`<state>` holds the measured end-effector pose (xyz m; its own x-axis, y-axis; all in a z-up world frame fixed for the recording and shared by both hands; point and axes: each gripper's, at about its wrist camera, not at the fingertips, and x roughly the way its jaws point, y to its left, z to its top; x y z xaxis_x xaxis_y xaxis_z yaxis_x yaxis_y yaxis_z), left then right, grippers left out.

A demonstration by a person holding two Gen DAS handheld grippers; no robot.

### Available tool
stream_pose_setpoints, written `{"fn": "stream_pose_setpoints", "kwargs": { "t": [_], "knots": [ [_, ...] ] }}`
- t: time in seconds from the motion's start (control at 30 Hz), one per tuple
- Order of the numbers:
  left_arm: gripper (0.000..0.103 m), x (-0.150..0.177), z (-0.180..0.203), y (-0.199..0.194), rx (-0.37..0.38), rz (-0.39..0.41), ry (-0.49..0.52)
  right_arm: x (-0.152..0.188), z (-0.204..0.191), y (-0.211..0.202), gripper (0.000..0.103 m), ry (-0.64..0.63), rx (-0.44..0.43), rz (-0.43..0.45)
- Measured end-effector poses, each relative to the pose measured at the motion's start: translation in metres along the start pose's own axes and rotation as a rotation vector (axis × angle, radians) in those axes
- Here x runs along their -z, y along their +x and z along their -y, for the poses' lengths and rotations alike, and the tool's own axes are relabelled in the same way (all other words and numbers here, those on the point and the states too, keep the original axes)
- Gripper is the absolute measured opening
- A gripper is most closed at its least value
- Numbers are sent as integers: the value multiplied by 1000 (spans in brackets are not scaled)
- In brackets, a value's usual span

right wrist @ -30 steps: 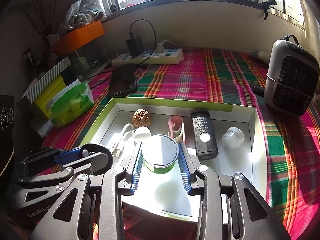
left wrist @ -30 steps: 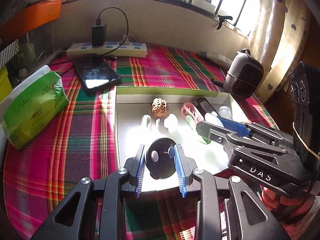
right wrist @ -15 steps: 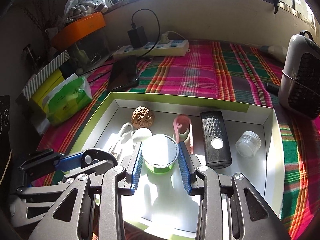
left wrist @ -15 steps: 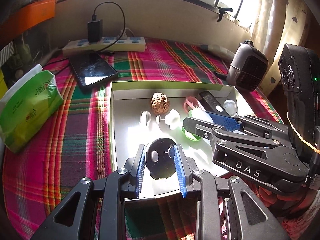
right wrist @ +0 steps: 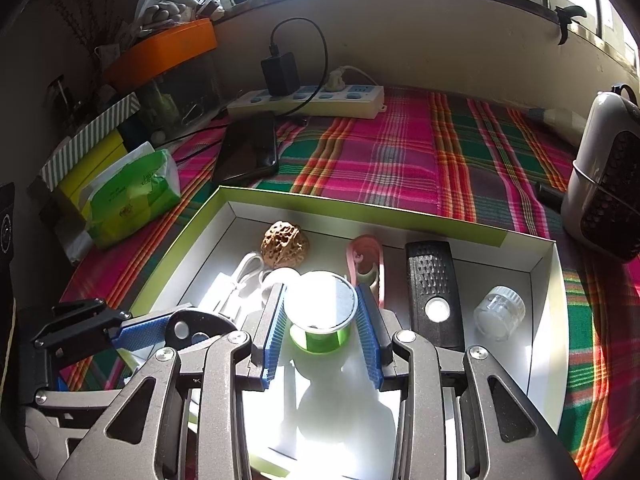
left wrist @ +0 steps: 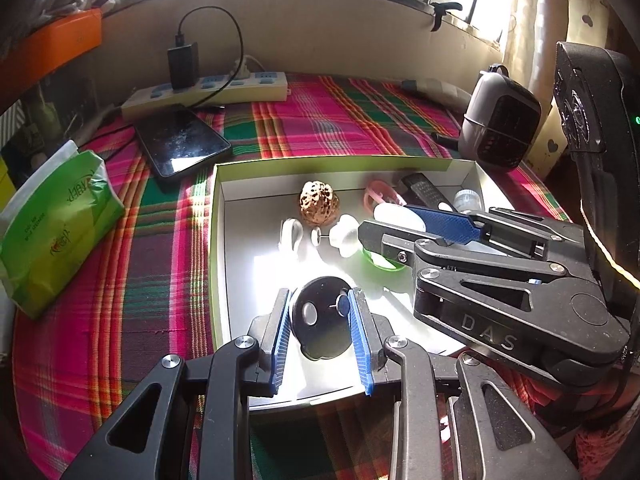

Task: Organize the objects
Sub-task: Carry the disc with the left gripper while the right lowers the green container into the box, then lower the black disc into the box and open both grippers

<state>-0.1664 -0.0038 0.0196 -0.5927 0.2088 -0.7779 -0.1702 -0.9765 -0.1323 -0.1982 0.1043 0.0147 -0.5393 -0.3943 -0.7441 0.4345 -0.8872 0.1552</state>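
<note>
now two grippers: left gripper (left wrist: pixel 320 300) clamps one black disc (left wrist: pixel 322 326), right gripper (right wrist: pixel 322 300) one green-rimmed cup (right wrist: pixel 320 318).

Bright plaid cloth (right wrist: pixel 400 160) under a white tray (right wrist: pixel 548 320) edged in lime green.

The cloth runs pink, green and orange; the left tool (left wrist: pixel 320 300) and right tool (right wrist: pixel 320 296) carry blue ribbed pads, on a black disc (left wrist: pixel 320 328) and a green cup (right wrist: pixel 320 336), beside a brown walnut (right wrist: pixel 285 244).
</note>
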Motion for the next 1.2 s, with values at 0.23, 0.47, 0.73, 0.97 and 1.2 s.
{"fn": "stream_pose_setpoints", "kwargs": {
  "t": [0.23,0.47,0.73,0.97,1.2],
  "knots": [
    [26,0,1,1,-5,-2,0,1,0,0,36,2,-4,1],
    [26,0,1,0,-5,-3,0,2,0,-1,36,0,-9,5],
    [27,1,1,0,0,-4,-6,2,-2,-5,36,-11,-5,18],
    [31,3,1,-2,7,-2,-12,2,-2,-9,36,-6,0,25],
    [32,5,3,-11,6,12,-12,4,-3,-17,41,5,0,41]
  ]
}}
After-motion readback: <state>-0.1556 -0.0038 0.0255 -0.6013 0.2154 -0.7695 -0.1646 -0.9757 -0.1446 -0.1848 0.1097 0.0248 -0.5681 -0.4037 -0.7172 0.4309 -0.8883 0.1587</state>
